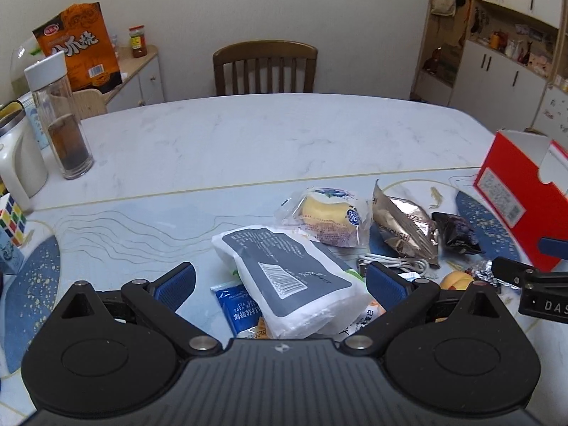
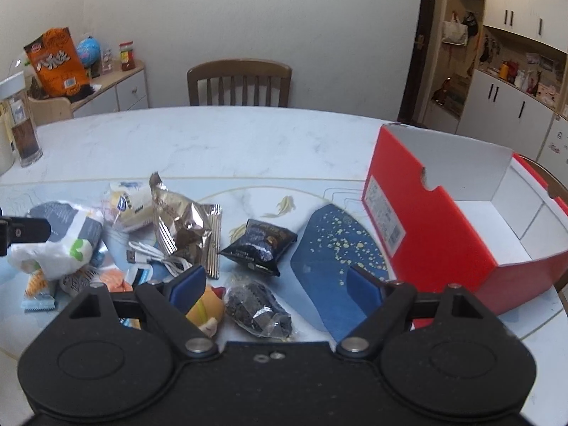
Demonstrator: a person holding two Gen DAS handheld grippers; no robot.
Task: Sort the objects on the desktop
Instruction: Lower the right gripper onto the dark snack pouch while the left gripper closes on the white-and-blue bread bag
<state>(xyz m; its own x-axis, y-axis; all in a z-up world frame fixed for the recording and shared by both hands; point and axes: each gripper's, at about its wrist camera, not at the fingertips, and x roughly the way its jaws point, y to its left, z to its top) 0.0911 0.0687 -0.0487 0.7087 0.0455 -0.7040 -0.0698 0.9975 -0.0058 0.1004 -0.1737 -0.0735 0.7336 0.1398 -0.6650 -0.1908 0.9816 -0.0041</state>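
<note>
Hovering both spread, empty grippers: left gripper (image 1: 280, 280) centring on white-and-grey soft pack (image 1: 284, 277); right gripper (image 2: 275, 284) nearing open red cardboard box (image 2: 436, 234).

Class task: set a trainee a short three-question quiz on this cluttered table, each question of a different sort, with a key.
1. True or false: the red cardboard box already holds snacks.
2. Which lies nearer that box: A, the black snack packet, or B, the white and grey wrapped pack?
3. Fill in: the coiled white cable ends in a ___ plug.

Key
1. False; only its bare white inside shows.
2. A.
3. USB.
</note>
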